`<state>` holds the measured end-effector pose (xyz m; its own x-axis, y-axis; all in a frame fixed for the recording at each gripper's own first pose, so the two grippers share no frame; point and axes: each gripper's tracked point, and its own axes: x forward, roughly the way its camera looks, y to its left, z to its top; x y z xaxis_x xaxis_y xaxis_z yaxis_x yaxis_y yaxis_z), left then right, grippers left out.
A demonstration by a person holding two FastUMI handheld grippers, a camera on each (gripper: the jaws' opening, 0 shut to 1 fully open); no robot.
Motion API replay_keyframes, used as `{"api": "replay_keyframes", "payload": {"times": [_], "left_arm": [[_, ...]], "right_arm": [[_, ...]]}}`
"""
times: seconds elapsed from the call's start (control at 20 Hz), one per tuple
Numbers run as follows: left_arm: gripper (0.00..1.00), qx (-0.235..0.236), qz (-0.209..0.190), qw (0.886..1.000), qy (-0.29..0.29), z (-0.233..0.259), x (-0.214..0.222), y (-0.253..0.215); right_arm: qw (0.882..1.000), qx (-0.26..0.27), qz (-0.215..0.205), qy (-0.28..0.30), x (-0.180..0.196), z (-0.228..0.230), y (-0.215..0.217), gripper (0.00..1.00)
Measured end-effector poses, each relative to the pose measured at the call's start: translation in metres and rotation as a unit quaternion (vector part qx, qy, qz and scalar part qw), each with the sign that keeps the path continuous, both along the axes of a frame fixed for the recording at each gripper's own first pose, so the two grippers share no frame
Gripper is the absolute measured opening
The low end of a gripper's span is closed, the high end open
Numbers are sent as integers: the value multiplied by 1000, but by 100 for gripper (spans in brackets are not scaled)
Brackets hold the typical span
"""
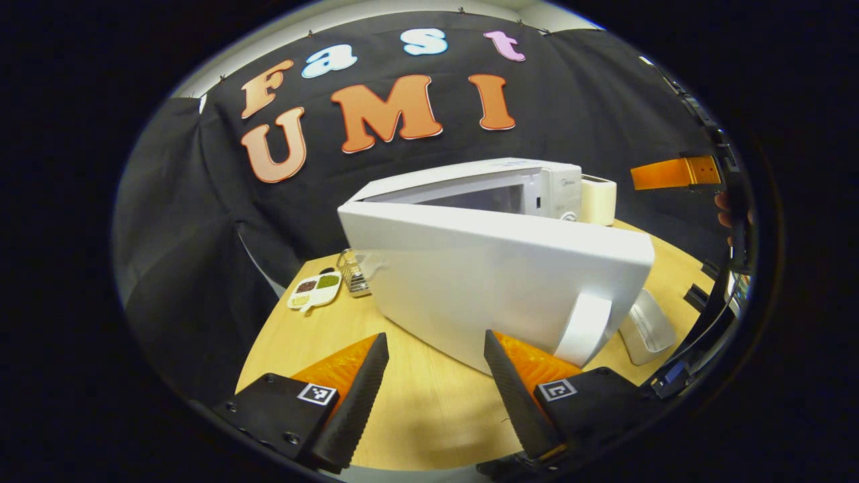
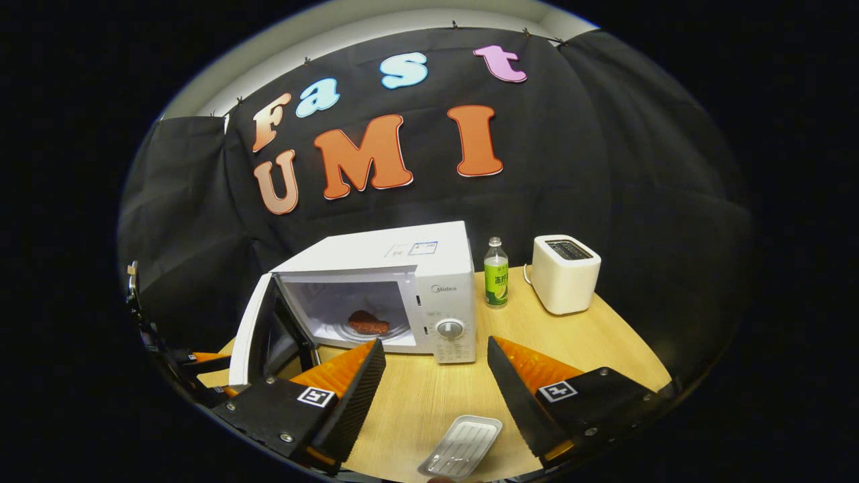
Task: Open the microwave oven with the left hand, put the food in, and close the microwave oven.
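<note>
Right gripper [image 2: 435, 386] hovers over the table [image 2: 416, 396], fingers spread wide with nothing between them, a small empty tray [image 2: 461, 446] just below. Left gripper [image 1: 436, 386] is likewise apart, sitting close behind the swung-out microwave door [image 1: 496, 282] without gripping it. Farther back, the microwave [image 2: 396, 288] stands open, and the food [image 2: 367, 324] rests on the plate inside. Beyond it stand a green bottle [image 2: 496, 273] and a toaster [image 2: 565, 274].
</note>
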<state>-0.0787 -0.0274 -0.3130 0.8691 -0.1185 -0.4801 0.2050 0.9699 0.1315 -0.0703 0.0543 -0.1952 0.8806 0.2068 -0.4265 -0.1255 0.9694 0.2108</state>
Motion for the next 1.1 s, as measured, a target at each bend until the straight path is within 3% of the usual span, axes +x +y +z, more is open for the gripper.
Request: {"api": "replay_keyframes", "payload": {"times": [0.05, 0.1, 0.15, 0.2, 0.35, 0.4, 0.6, 0.65, 0.7, 0.75, 0.8, 0.85, 0.9, 1.1], "left_arm": [[86, -4, -8, 1000, -1, 2, 5, -11], [93, -7, -16, 1000, -4, 3, 10, -23], [93, -10, -25, 1000, -5, 5, 15, -33], [86, -12, -31, 999, -7, 3, 21, -41], [86, -25, -48, 999, -9, 4, 37, -66], [82, -28, -53, 998, -4, 0, 41, -76], [52, -31, -61, 998, 4, -9, 71, -104], [29, -33, -60, 998, 10, -13, 75, -109], [14, -39, -65, 997, 25, -21, 80, -117], [5, -42, -69, 996, 40, -28, 82, -124], [7, -41, -69, 996, 45, -30, 87, -129], [1, -43, -66, 996, 41, -30, 98, -126], [7, -41, -63, 996, 37, -28, 106, -128], [7, -40, -54, 997, 28, -24, 141, -138]], "right_arm": [[1000, -7, 0, -6, 0, 4, -6, 95], [1000, -15, 0, -9, 0, 8, -12, 95], [1000, -20, 0, -13, -1, 10, -18, 95], [1000, -26, 0, -16, -1, 12, -23, 95], [999, -37, 0, -20, -1, 17, -33, 95], [999, -38, 1, -19, -2, 17, -35, 95], [999, -46, -3, -20, -7, 16, -48, 95], [999, -47, -4, -20, -8, 17, -51, 95], [999, -49, -6, -21, -9, 16, -54, 95], [998, -51, -8, -22, -10, 16, -56, 95], [998, -51, -11, -21, -10, 15, -57, 95], [998, -52, -12, -19, -11, 15, -58, 95], [998, -52, -13, -20, -12, 15, -61, 95], [998, -53, -22, -17, -11, 13, -68, 95]]}}
